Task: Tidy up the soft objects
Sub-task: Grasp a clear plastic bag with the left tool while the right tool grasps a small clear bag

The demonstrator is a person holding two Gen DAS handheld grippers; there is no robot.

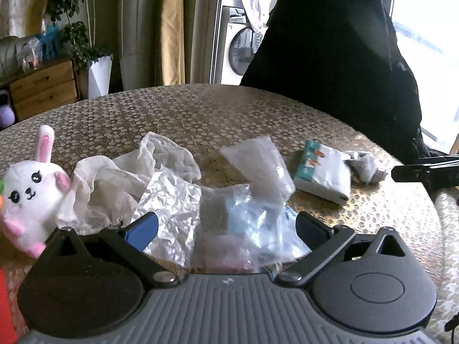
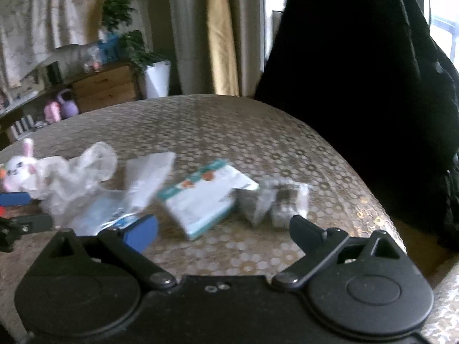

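Lying scattered across the patterned worktop (image 1: 200, 109) are the soft things. In the left wrist view a white plush bunny (image 1: 31, 195) with pink ears sits at nine o'clock, touching a crumpled white mesh cloth (image 1: 120, 177) just to its three o'clock side. A crinkled clear plastic bag (image 1: 172, 209) lies at the centre, overlapping a bluish plastic pouch (image 1: 252, 223) close in front of the left tool (image 1: 226, 226), whose blue-padded fingers are spread wide with nothing between them but the plastic below. A white flat packet (image 1: 258, 160) stands tilted toward twelve o'clock of the pouch. A teal-and-white tissue pack (image 1: 324, 172) lies at two o'clock, and a small grey wrapped bundle (image 1: 364, 166) touches its far corner.

In the right wrist view, which is blurred, the right tool (image 2: 223, 232) is likewise released, fingers wide apart above bare worktop, with the tissue pack (image 2: 200, 197) just ahead at twelve o'clock and the grey bundle (image 2: 278, 203) at one o'clock. The bunny (image 2: 17, 169) shows far off at nine o'clock. A dark garment (image 2: 358, 71) hangs behind the worktop at two o'clock.
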